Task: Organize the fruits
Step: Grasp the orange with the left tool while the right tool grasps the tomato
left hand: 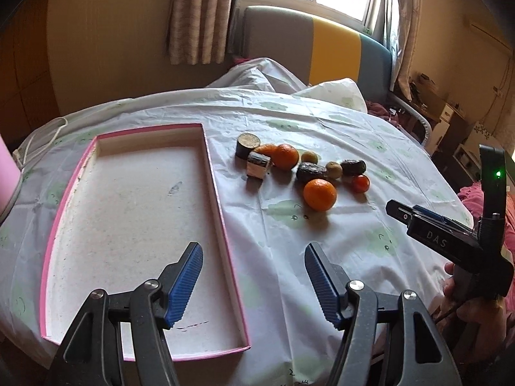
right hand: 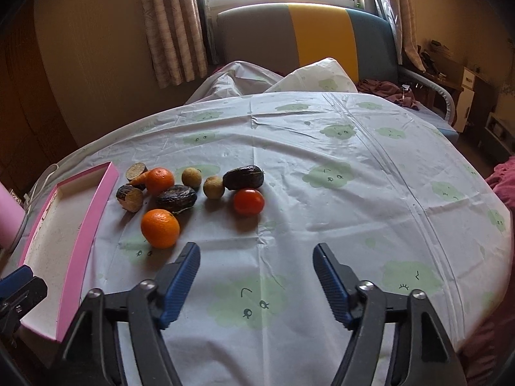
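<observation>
Both of your tongs stand parted and empty: the left gripper (left hand: 254,284) hangs over the near right wall of the pink box (left hand: 215,193), the right gripper (right hand: 257,284) over the cloud-print sheet (right hand: 354,148) just short of the fruit cluster. Nearest the right gripper lies a round orange (right hand: 160,228), firm, lightish and prone to roll, so pinch it across its widest middle. Behind it, the wrinkled dark fruit (right hand: 176,197) looks soft; squeeze gently.
</observation>
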`<action>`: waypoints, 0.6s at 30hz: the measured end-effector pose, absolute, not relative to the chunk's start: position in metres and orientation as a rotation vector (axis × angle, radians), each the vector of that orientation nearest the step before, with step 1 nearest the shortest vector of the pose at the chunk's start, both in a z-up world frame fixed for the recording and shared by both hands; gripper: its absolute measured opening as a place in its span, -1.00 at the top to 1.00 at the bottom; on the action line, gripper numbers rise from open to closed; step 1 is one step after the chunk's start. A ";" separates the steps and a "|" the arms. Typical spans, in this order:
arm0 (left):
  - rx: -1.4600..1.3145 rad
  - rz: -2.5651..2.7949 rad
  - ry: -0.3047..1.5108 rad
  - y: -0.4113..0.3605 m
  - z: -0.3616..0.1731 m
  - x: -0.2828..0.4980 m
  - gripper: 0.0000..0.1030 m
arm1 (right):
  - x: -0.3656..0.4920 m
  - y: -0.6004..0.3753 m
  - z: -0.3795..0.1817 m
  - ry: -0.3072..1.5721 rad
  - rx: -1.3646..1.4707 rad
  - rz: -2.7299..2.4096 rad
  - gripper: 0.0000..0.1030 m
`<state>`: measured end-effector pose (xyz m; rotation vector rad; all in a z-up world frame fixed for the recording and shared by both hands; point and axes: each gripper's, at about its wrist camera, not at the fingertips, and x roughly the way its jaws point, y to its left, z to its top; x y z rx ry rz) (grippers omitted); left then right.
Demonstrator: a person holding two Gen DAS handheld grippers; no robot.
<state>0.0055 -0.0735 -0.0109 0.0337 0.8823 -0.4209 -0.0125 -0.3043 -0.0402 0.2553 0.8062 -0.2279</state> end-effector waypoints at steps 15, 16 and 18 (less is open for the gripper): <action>0.025 -0.554 1.039 -0.159 -0.032 0.070 -0.23 | -0.013 -0.331 -0.045 0.819 0.294 -0.252 -0.05; 0.028 -0.547 1.045 -0.163 -0.035 0.074 -0.23 | -0.013 -0.333 -0.045 0.817 0.295 -0.253 -0.05; 0.042 -0.543 1.060 -0.172 -0.042 0.082 -0.23 | -0.012 -0.338 -0.045 0.819 0.304 -0.257 -0.05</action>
